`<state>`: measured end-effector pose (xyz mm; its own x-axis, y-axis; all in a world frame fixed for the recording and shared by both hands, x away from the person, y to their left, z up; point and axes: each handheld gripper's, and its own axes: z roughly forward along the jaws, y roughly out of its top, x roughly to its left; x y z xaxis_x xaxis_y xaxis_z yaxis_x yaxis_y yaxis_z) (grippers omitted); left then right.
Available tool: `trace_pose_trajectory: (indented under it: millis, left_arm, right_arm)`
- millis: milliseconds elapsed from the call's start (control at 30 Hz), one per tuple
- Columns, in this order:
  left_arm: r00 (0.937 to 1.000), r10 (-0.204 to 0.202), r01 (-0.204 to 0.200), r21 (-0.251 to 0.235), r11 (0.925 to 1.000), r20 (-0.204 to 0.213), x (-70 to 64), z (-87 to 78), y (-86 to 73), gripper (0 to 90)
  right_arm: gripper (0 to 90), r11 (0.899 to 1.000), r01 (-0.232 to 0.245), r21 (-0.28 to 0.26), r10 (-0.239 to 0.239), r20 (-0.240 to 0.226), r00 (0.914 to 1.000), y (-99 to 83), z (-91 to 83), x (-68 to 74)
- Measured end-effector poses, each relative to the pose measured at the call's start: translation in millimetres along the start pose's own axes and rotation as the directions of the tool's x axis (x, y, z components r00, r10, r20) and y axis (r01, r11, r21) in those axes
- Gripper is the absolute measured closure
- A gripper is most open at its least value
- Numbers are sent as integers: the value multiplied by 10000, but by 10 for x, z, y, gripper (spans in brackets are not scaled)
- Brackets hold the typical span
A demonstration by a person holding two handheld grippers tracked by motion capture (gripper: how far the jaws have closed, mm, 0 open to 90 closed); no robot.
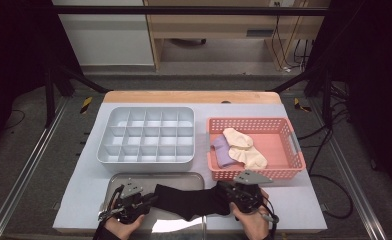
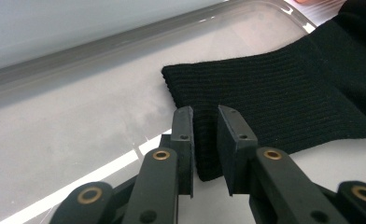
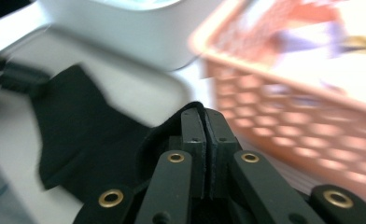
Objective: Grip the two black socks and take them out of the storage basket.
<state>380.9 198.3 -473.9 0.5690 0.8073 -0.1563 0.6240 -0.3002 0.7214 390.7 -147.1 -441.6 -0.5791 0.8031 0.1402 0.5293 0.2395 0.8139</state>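
A black sock [image 1: 186,200] stretches across the grey tray [image 1: 134,179] at the table's front, between my two grippers. My left gripper [image 1: 153,198] is at its left end. In the left gripper view the jaws [image 2: 205,114] stand a little apart, astride the corner of the ribbed cuff [image 2: 274,88], which lies on the tray [image 2: 78,130]. My right gripper [image 1: 220,192] holds the sock's right end. In the right gripper view the jaws [image 3: 203,114] are pressed together with black fabric [image 3: 87,126] bulging around them.
A grey compartment organizer [image 1: 146,135] sits behind the tray. To its right is a pink basket [image 1: 256,121] holding a cream sock [image 1: 244,147] and a purple sock [image 1: 221,150]. The basket's front wall [image 3: 288,121] is close to my right gripper.
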Motion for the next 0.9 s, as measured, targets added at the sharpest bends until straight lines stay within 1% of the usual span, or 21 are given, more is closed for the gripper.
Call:
trace_pose_trajectory:
  millis: [100, 200, 233, 267, 300, 333, 367, 467, 533, 567, 600, 667, 733, 767, 867, 900]
  left_arm:
    - [10000, 16, -16, 0, 10000, -5, 0, 0, 0, 762]
    - [10000, 25, -25, 3, 10000, -20, -1, -1, -1, 763]
    - [10000, 38, -38, 3, 10000, -23, -1, -1, -1, 764]
    - [10000, 44, -44, 6, 10000, -23, -1, -1, -1, 764]
    - [10000, 37, -37, 2, 10000, -21, -1, -1, -1, 764]
    - [10000, 50, -50, 3, 10000, -32, -1, -1, -1, 764]
    - [10000, 60, -60, 12, 10000, -43, -2, -2, 0, 764]
    - [10000, 66, -66, 9, 10000, -49, -2, -2, -1, 764]
    - [10000, 77, -77, -9, 10000, -48, -3, -3, -2, 763]
    - [10000, 75, -75, -13, 10000, -45, -3, -3, -2, 762]
    - [10000, 72, -72, -19, 10000, -44, -2, -3, -2, 759]
    - [10000, 73, -73, -35, 10000, -43, -3, -4, -2, 755]
    - [9999, 107, -107, -76, 9999, -33, -7, -9, -3, 750]
    - [9999, 118, -118, -73, 9999, -32, -7, -15, -1, 748]
    - [10000, 92, -92, -212, 9997, -29, -6, -26, 0, 748]
    - [9999, 103, -104, -225, 9997, -45, -6, -31, 1, 748]
  right_arm:
    - [883, 9987, -372, -342, 395, 671, 9970, -10, -122, -146]
    - [883, 9966, -752, -340, 791, 1343, 9878, -63, -225, -298]
    - [883, 9959, -859, -275, 891, 1501, 9847, -83, -242, -331]
    - [883, 9953, -950, -191, 969, 1733, 9801, -113, -258, -379]
    - [883, 9934, -1143, -86, 1138, 1937, 9744, -148, -272, -421]
    - [882, 9919, -1272, 37, 1237, 2067, 9705, -175, -279, -453]
    - [883, 9880, -1531, 226, 1439, 2299, 9625, -227, -289, -509]
    - [880, 9813, -1843, 557, 1655, 2449, 9553, -284, -269, -593]
    - [874, 9794, -1893, 707, 1668, 2465, 9547, -298, -242, -627]
    - [860, 9785, -1925, 735, 1695, 2446, 9547, -303, -229, -637]
    - [830, 9801, -1860, 691, 1646, 2405, 9566, -301, -236, -639]
    - [779, 9835, -1718, 558, 1535, 2432, 9577, -291, -262, -642]
    - [748, 9848, -1708, 309, 1592, 2307, 9599, -271, -324, -643]
    - [720, 9870, -1604, 114, 1538, 2240, 9624, -265, -371, -646]
    - [705, 9897, -1418, -187, 1426, 2063, 9680, -284, -473, -674]
    - [692, 9896, -1429, -179, 1436, 2012, 9690, -301, -496, -684]
